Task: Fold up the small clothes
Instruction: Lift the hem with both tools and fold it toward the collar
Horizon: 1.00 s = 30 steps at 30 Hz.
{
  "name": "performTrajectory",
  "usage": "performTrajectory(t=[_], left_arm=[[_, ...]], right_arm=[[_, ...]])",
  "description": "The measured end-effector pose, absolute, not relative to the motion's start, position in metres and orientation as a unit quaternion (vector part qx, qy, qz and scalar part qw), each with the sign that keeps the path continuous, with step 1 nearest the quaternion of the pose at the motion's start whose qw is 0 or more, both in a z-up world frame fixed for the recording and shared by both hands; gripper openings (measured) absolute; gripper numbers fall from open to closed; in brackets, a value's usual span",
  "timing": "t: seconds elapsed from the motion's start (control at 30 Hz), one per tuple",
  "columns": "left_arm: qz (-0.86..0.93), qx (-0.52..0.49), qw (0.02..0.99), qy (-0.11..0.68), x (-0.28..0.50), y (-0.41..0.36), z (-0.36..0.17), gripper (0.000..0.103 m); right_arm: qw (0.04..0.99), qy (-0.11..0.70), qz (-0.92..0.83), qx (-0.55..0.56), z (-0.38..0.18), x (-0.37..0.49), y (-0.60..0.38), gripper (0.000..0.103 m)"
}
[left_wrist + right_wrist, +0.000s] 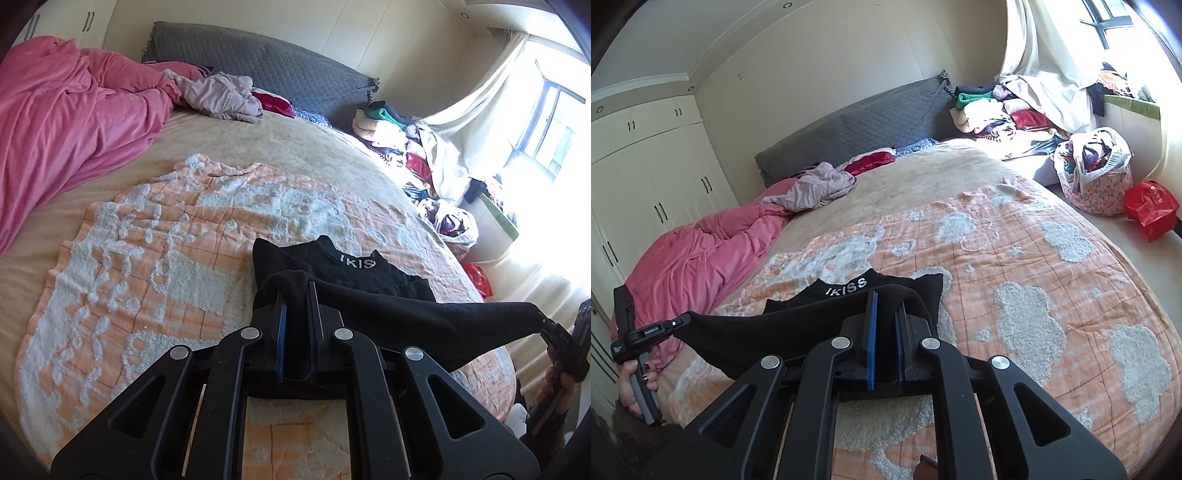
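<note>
Left claw, right claw, clamping black garment

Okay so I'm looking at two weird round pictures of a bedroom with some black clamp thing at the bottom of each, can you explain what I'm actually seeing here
No robot here: a person holds a handheld two-finger clamp in each hand. Each has a wide-angle camera looking along its fingers, hence the round, bent look. One picture comes from the left gripper, the other from the right gripper. Each view also shows the other tool off to the side, held by a hand. Both clamps are shut on one black garment with white lettering on its band, stretching it above an orange-and-white blanket on the bed. Farther back lie a pink duvet and a pile of clothes.
</note>
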State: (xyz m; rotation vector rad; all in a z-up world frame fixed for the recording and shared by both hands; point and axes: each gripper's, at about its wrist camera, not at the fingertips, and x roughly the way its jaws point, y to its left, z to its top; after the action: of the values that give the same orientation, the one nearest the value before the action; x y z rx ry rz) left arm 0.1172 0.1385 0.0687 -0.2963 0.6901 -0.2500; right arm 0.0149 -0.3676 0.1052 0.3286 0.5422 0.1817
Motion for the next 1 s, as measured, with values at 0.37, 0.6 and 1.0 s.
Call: performTrajectory(t=[0.37,0.6,1.0], left_arm=[[-0.112,-0.142,0.921,0.345,0.151,0.141,0.06,0.003],[-0.105,-0.144,0.916,0.36,0.177,0.143,0.046,0.003],[-0.102,-0.132,0.907,0.386,0.214,0.136,0.024,0.003]], right_arm=[[0.945,0.275,0.076,0.157,0.101,0.06,-0.363,0.007],[0.941,0.293,0.062,0.159,0.086,0.094,-0.362,0.007],[0.931,0.331,0.031,0.153,0.045,0.138,-0.365,0.007]])
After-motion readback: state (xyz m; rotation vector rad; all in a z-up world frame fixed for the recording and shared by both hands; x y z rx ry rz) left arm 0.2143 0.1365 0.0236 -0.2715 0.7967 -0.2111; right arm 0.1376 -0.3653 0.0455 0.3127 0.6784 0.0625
